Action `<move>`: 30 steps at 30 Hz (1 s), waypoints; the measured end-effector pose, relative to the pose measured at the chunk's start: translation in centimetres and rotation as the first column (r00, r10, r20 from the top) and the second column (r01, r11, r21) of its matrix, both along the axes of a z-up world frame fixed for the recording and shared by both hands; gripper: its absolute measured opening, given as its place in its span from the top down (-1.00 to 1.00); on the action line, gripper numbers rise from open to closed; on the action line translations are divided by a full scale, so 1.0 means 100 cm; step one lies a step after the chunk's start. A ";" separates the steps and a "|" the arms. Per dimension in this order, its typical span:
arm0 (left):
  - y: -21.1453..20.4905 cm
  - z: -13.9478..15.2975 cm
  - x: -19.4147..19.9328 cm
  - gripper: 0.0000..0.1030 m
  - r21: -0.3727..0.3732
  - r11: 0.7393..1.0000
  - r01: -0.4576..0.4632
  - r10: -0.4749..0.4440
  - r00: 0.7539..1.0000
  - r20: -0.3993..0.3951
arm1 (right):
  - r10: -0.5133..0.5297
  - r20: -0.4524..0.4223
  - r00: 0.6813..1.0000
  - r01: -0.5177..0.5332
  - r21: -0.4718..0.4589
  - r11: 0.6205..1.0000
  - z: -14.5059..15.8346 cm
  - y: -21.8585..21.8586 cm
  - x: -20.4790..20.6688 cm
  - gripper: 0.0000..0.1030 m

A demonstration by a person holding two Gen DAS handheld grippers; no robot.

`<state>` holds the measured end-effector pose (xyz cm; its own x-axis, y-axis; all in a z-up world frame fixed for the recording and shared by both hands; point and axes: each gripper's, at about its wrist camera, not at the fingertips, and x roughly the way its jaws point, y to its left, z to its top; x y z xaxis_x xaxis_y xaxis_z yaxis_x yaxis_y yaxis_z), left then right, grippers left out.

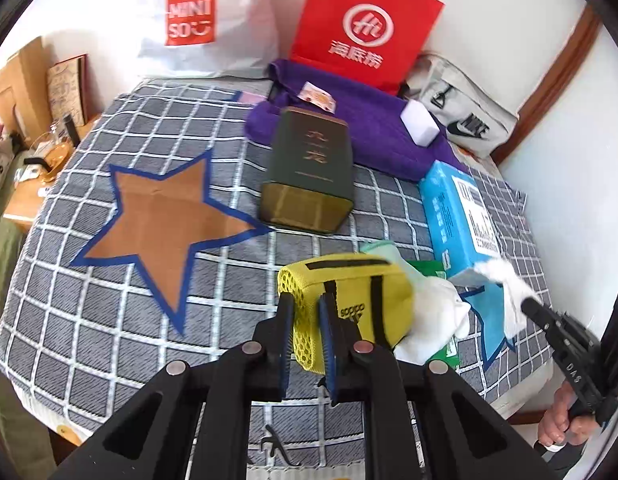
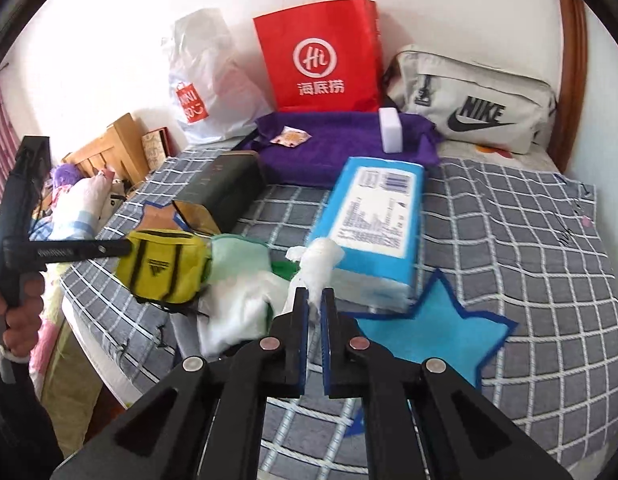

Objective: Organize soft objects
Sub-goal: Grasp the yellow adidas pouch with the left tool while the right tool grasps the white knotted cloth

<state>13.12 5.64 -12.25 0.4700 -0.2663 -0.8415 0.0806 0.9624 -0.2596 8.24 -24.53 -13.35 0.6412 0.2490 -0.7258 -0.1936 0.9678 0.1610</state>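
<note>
A: What lies under the yellow pouch (image 2: 163, 266)?
B: White cloth (image 2: 237, 312) and a green item (image 2: 283, 269), both mostly buried beside that pouch.
A: The small tag (image 2: 290, 137) on the purple towel (image 2: 333, 148)?
B: Print too small to read.

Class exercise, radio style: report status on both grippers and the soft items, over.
Left gripper shut on yellow pouch. Right gripper shut on white tissue from blue tissue pack. White cloth bunched between them.
</note>
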 end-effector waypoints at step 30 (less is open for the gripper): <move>0.043 -0.071 0.007 -0.07 -0.068 0.994 -0.083 0.076 0.992 -0.104 | -0.055 -0.148 0.987 0.052 -0.029 0.998 -0.067 -0.011 0.009 -0.30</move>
<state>13.85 9.99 -19.36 0.4057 -0.2934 -0.8657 -0.0259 0.9430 -0.3317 9.15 -25.59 -20.02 0.5372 0.1980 -0.8199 -0.1172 0.9801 0.1599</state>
